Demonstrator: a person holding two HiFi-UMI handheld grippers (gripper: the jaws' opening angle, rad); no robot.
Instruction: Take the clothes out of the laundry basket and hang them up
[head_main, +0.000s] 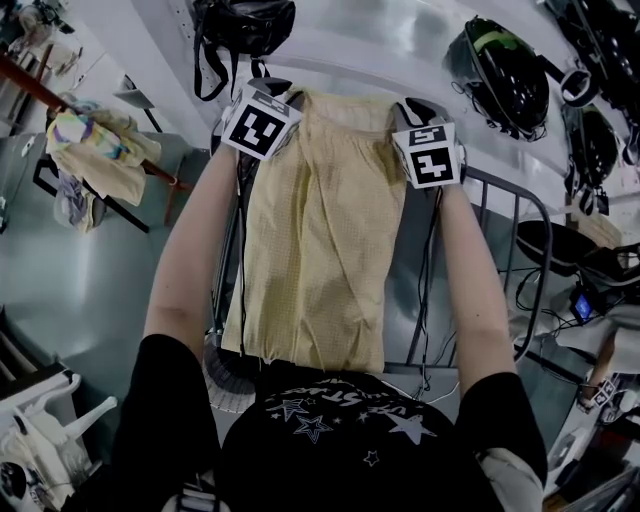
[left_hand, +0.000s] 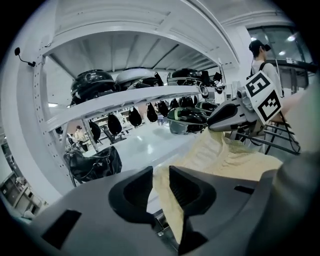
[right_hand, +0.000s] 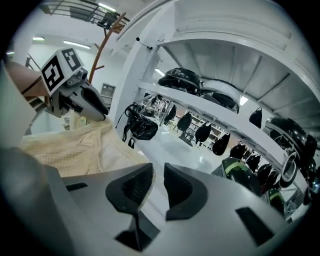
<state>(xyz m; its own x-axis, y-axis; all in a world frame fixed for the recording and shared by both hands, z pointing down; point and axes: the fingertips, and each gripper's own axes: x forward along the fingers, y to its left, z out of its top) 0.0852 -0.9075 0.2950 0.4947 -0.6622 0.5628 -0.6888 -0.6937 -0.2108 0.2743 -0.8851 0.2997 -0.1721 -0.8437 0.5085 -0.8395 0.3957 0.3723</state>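
Just beyond the person's black star-printed top (head_main: 330, 420), a pale yellow checked garment (head_main: 320, 250) lies spread flat over a grey metal rack (head_main: 520, 215). At its far corners, the left gripper (left_hand: 161, 177) has its jaws slightly parted with the fabric's edge loose in the gap, and the right gripper (right_hand: 158, 175) is likewise released, cloth just beside one pad. Farther off, a black bag (head_main: 245, 25) and a helmet (head_main: 500, 65) hang on the white wall.

My yellow garment (head_main: 320, 250) is matt, finely textured cloth; my left gripper (left_hand: 160, 175) matt grey plastic; helmets (head_main: 505, 75) glossy.
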